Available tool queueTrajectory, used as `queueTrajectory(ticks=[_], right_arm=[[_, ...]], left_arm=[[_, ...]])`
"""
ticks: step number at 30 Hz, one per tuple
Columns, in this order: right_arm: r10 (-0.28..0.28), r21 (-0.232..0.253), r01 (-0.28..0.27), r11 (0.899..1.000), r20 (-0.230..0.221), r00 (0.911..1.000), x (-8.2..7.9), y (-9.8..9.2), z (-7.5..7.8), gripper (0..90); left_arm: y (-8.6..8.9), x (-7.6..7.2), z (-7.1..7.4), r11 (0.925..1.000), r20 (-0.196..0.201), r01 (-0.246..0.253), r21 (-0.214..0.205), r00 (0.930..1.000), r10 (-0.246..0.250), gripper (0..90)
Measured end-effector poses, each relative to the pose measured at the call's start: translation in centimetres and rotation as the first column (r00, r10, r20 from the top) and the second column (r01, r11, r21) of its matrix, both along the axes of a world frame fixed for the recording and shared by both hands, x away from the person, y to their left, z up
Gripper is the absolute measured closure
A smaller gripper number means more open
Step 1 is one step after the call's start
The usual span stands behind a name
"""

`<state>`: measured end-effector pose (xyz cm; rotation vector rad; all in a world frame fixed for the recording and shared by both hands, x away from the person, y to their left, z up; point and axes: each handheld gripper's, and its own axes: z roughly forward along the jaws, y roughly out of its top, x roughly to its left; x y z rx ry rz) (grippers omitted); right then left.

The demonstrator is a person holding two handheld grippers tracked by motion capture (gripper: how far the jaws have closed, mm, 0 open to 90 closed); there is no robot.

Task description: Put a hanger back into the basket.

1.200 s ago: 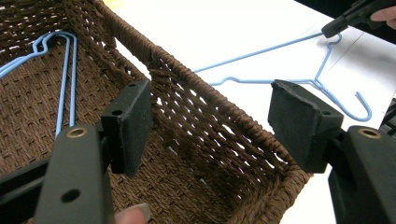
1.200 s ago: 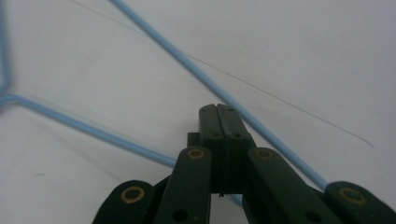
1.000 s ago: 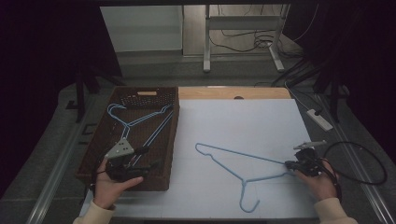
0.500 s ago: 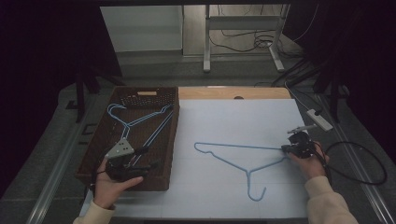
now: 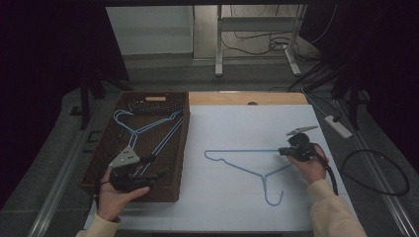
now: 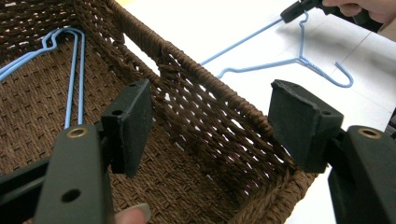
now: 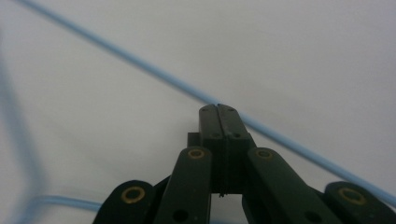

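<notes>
A blue wire hanger (image 5: pixel 264 176) lies flat on the white sheet (image 5: pixel 237 123), hook toward the near edge. My right gripper (image 5: pixel 282 152) is shut on the right end of its long bar; in the right gripper view the closed jaws (image 7: pixel 218 109) meet on the blue wire (image 7: pixel 140 63). A brown wicker basket (image 5: pixel 182 148) stands to the left and holds more blue hangers (image 5: pixel 143 129). My left gripper (image 5: pixel 155 167) hovers open over the basket's near right corner. Its pads (image 6: pixel 130 121) straddle the woven rim (image 6: pixel 210 79) without touching it. Beyond the rim, the left gripper view shows the hanger (image 6: pixel 299 59) and the right gripper (image 6: pixel 292 11).
A bare wooden strip of table (image 5: pixel 247 98) runs past the sheet's far edge. A white power strip (image 5: pixel 338 126) and a looped black cable (image 5: pixel 375 173) lie to the right. Metal table legs (image 5: pixel 218 44) stand farther back.
My right gripper has moved away from the near edge, dragging the hanger's bar end with it, so the hanger has swung and slid farther up the sheet. The left gripper stayed put.
</notes>
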<state>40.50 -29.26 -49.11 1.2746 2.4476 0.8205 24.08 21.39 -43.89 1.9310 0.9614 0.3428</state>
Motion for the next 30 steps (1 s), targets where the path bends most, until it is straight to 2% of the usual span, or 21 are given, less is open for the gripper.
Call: queueTrajectory(ticks=[2,6,9,10,12,16,18,22,26,27,28,30], right_arm=[[0.067,0.024,-0.066,0.998,-0.020,0.9976,-0.9,2.7,0.0,90.0],[0.164,0.016,-0.164,0.986,-0.047,0.9853,-1.9,7.1,-0.4,90.0],[0.213,0.012,-0.213,0.977,-0.067,0.9747,-2.3,9.8,-0.8,90.0],[0.213,0.012,-0.213,0.977,-0.067,0.9747,-2.3,9.8,-0.8,90.0],[0.228,-0.036,-0.231,0.972,-0.077,0.9707,-2.4,12.2,-1.3,90.0],[0.222,-0.037,-0.226,0.973,-0.093,0.9707,-2.3,12.9,-1.8,90.0],[0.215,-0.045,-0.219,0.975,-0.086,0.9728,-2.4,13.1,-1.8,90.0],[0.213,-0.021,-0.217,0.976,-0.103,0.9715,-2.7,12.9,-1.8,90.0],[0.257,-0.024,-0.262,0.965,-0.115,0.9595,-4.3,13.1,-1.8,90.0],[0.257,-0.024,-0.262,0.965,-0.115,0.9595,-4.3,13.1,-1.8,90.0],[0.276,-0.024,-0.281,0.959,-0.121,0.9534,-5.2,13.0,-1.7,90.0],[0.290,-0.021,-0.295,0.955,-0.131,0.9481,-5.9,12.8,-1.7,90.0]], left_arm=[[-0.1,0.0,0.0,1.0000,0.001,0.003,0.002,1.0000,-0.003,32.1],[-0.2,0.0,0.0,1.0000,0.000,0.008,0.002,1.0000,-0.008,32.1],[-0.1,0.0,0.0,1.0000,0.000,0.006,0.001,1.0000,-0.006,32.2],[-0.1,0.0,0.0,1.0000,0.000,0.006,0.001,1.0000,-0.006,32.2],[0.0,0.0,0.0,1.0000,0.000,0.005,0.001,1.0000,-0.005,32.3],[0.1,0.0,0.1,1.0000,0.002,0.005,-0.002,1.0000,-0.005,32.2],[0.1,0.0,0.1,1.0000,0.002,0.003,-0.004,1.0000,-0.003,32.2],[0.1,-0.1,0.1,1.0000,0.004,0.005,-0.001,1.0000,-0.005,32.3],[0.1,-0.1,0.2,1.0000,0.005,0.005,-0.003,1.0000,-0.005,32.3],[0.1,-0.1,0.2,1.0000,0.005,0.005,-0.003,1.0000,-0.005,32.3],[0.0,-0.1,0.2,1.0000,0.004,0.006,-0.002,1.0000,-0.006,32.3],[0.0,-0.1,0.2,1.0000,0.005,0.007,-0.003,1.0000,-0.007,32.4]])
